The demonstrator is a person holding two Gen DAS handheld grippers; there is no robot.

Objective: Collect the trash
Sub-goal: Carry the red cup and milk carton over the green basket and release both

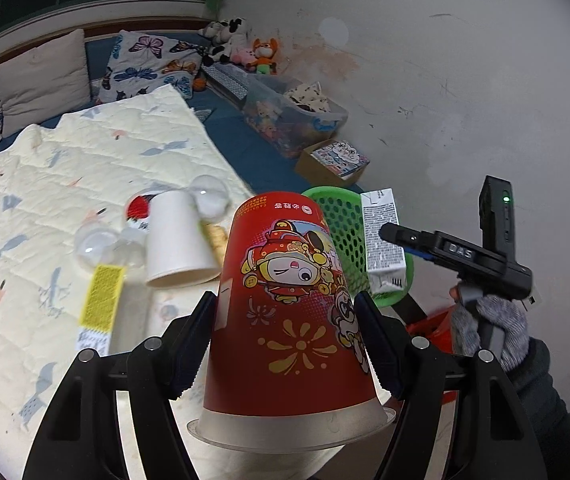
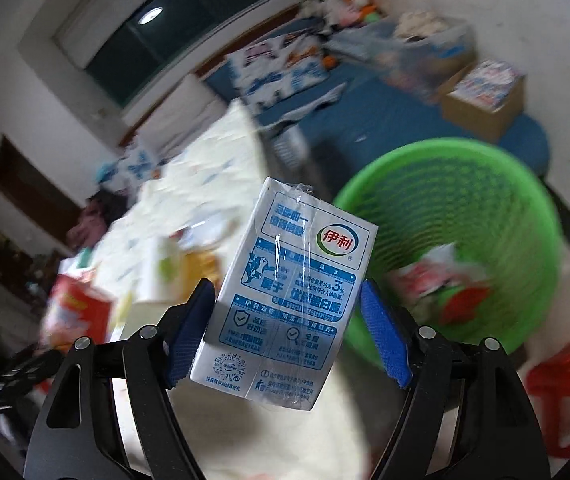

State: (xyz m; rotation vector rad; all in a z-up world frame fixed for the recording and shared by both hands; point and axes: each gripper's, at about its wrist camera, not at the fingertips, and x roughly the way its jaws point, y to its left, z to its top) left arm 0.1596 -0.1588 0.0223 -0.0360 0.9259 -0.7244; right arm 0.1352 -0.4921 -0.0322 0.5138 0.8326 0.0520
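Red printed paper with a cartoon figure covers the cup (image 1: 289, 312) that the left gripper (image 1: 285, 344) pinches between its black ribbed pads, held up in the near centre above the quilted cream bedspread (image 1: 85, 168). That cup is upside down: its wide white rim sits nearest the camera and its narrow base points away, long axis running from near to far. To the right, a grey knitted glove covers the right hand (image 1: 489, 328), which grips the black handle of the right gripper (image 2: 287, 328); the arm reaches in from the near right. This gripper's blue textured pads squeeze a white and blue milk carton (image 2: 285, 292), a box of glossy card whose long axis tilts slightly rightward, top end pointing far. It hangs just left of the round green perforated plastic basket (image 2: 485, 184), which holds crumpled red and white wrappers. On the bedspread lie a white paper cup (image 1: 177, 236) on its side, open mouth facing near, and clear plastic domes (image 1: 93, 244).
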